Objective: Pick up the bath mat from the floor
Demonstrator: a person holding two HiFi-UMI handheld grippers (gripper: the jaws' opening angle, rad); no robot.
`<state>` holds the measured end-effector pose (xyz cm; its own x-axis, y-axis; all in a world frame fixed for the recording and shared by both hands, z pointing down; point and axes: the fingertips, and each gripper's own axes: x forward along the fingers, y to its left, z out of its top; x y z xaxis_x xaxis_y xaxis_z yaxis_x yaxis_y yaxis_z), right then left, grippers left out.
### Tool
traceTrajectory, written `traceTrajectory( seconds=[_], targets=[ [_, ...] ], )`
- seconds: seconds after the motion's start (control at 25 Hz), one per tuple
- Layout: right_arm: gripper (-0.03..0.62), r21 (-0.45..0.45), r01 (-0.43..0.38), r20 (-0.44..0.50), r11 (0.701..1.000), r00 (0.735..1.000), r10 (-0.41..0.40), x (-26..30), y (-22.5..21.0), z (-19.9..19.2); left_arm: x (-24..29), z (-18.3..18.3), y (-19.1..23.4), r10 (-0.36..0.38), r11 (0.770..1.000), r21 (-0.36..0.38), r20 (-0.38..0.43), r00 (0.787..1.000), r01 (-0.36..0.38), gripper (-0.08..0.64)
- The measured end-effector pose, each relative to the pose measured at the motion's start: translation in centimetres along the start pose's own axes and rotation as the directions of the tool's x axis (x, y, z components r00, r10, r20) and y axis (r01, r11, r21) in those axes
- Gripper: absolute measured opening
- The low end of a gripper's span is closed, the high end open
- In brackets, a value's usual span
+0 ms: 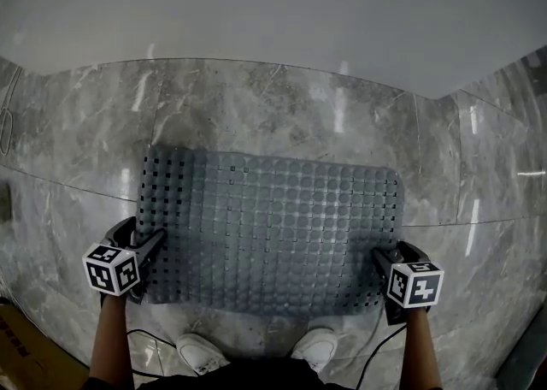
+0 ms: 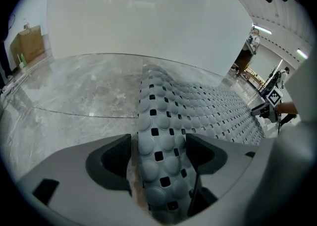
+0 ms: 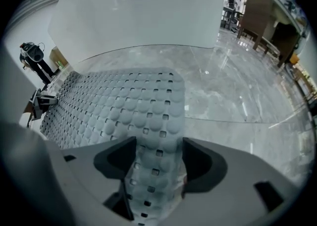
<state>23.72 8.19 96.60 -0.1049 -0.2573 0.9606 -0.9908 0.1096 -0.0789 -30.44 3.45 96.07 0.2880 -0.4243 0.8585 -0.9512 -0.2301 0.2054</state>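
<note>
A grey rubber bath mat (image 1: 269,230) with round bumps and square holes lies spread on the marble floor (image 1: 256,106). My left gripper (image 1: 152,247) is at its near left corner. In the left gripper view a raised strip of the bath mat (image 2: 159,155) runs between the jaws of the left gripper (image 2: 158,158), which stand wide, with a thin gap at the left pad. My right gripper (image 1: 382,262) is at the near right corner. In the right gripper view a bowed strip of the bath mat (image 3: 156,158) fills the right gripper (image 3: 158,163), touching both pads.
A pale wall (image 1: 273,3) rises just beyond the mat. The person's white shoes (image 1: 205,351) stand at the mat's near edge, with cables trailing on the floor. A cardboard box (image 2: 29,44) stands far left.
</note>
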Motion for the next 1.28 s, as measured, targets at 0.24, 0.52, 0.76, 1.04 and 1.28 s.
traceTrajectory(
  seconds=[0.24, 0.52, 0.76, 1.04, 1.28],
  targets=[
    [0.296, 0.007, -0.008, -0.01, 1.0, 1.0, 0.008, 0.1, 0.2, 0.0, 0.3, 0.0, -0.3, 0.014, 0.999, 0.051, -0.014, 1.0, -0.013, 0.324],
    [0.296, -0.007, 0.004, -0.022, 1.0, 1.0, -0.005, 0.2, 0.1, 0.0, 0.3, 0.0, -0.3, 0.032, 0.998, 0.058, -0.019, 0.999, -0.031, 0.305],
    [0.239, -0.037, 0.009, -0.003, 0.999, 1.0, -0.009, 0.0, 0.8, 0.1, 0.2, 0.0, -1.2, 0.006, 0.998, 0.064, -0.033, 0.999, -0.004, 0.251],
    [0.142, -0.074, 0.02, 0.014, 0.997, 1.0, -0.019, 0.0, 1.9, 0.2, 0.2, 0.2, -2.2, -0.01, 0.996, 0.088, -0.031, 0.999, 0.013, 0.179],
    [0.097, -0.09, 0.028, 0.021, 0.996, 0.999, -0.026, -0.1, 2.4, 0.3, 0.1, 0.2, -3.0, -0.067, 0.995, 0.069, -0.016, 0.998, 0.068, 0.103]
  ],
)
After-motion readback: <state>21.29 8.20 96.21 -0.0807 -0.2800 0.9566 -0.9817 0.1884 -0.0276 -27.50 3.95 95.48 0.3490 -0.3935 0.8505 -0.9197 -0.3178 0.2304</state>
